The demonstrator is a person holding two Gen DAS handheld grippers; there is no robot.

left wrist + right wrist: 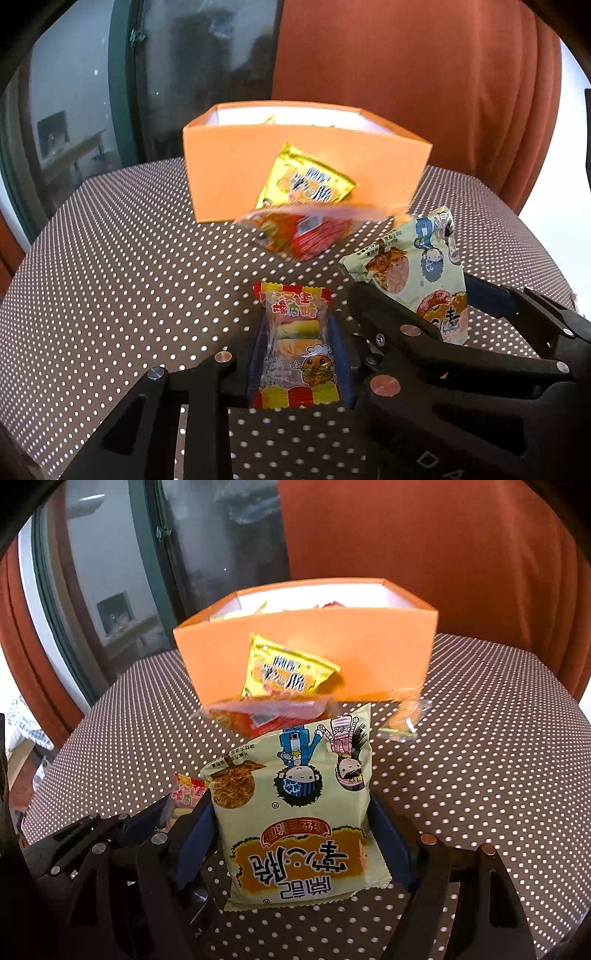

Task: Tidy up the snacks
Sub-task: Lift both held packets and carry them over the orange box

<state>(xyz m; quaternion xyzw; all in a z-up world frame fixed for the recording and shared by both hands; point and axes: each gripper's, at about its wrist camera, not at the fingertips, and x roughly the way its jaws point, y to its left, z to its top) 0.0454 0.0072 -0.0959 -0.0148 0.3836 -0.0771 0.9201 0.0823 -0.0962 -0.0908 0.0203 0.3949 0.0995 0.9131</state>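
With both packets lifted clear of the dotted tablecloth (110,258) for transfer to the orange box (306,166) at the far edge: left gripper (299,354) pinching the burger gummy packet (295,343), right gripper (291,830) pinching the pale noodle-snack packet (295,812). Each clamped across its width, so long axis runs near-to-far, free end toward the box (noodle print reads inverted). Yellow packet (306,181) leaning on the box front, red packet (306,232) flat before it.

Left claw (299,354) clamped on a candy packet (295,347); right claw (295,834), just beside, clamped on a noodle packet (299,812).
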